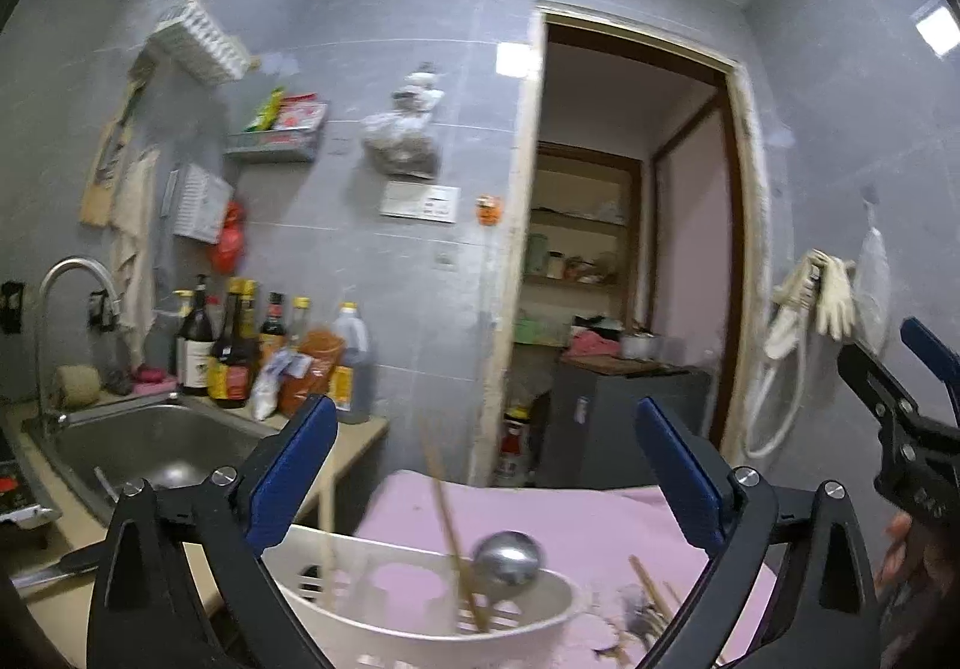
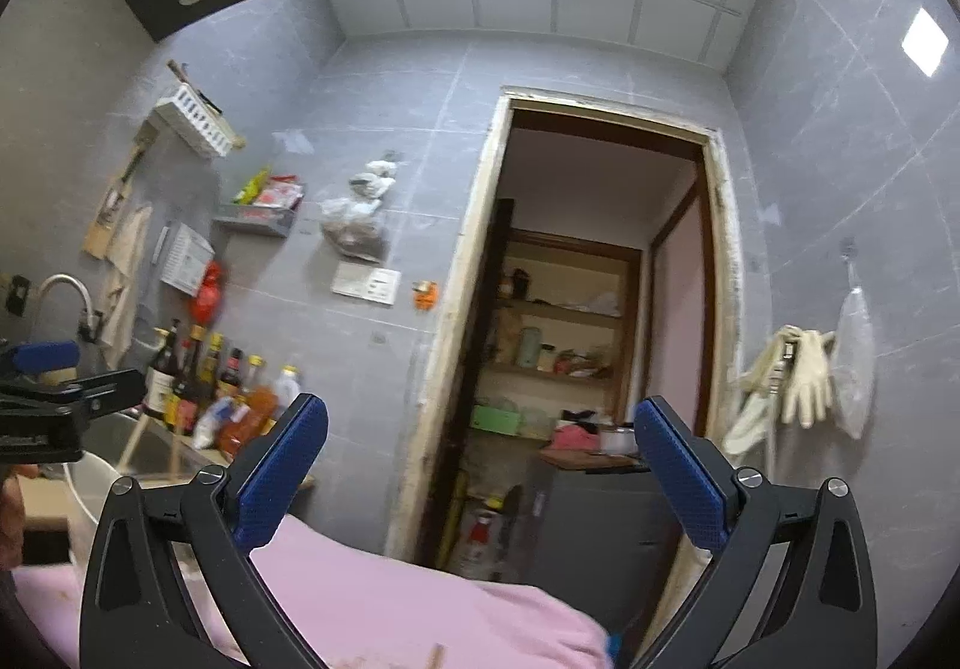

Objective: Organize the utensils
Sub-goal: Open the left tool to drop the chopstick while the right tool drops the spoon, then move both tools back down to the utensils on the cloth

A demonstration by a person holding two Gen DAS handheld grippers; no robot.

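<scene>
A white plastic utensil basket point(image 1: 540, 618) stands on the pink cloth point(image 1: 600, 525), right below my left gripper point(image 1: 489, 456). Inside it lean wooden chopsticks point(image 1: 447, 519) and a steel ladle point(image 1: 509, 555). More chopsticks and utensils point(image 1: 648, 603) lie on the cloth to its right. My left gripper is open, nothing between its blue pads. My right gripper point(image 2: 480, 459) is also open and empty, raised above the pink cloth point(image 2: 390, 603); it shows at the right edge of the left wrist view point(image 1: 900, 369). The basket rim point(image 2: 84, 483) appears at the lower left of the right wrist view.
A steel sink point(image 1: 150, 441) with a tap point(image 1: 72, 273) lies to the left, and sauce bottles point(image 1: 240, 351) stand behind it. A doorway point(image 1: 630, 249) opens ahead onto shelves. Gloves point(image 1: 822, 291) hang on the right wall. A hand point(image 1: 906, 543) shows at the right edge.
</scene>
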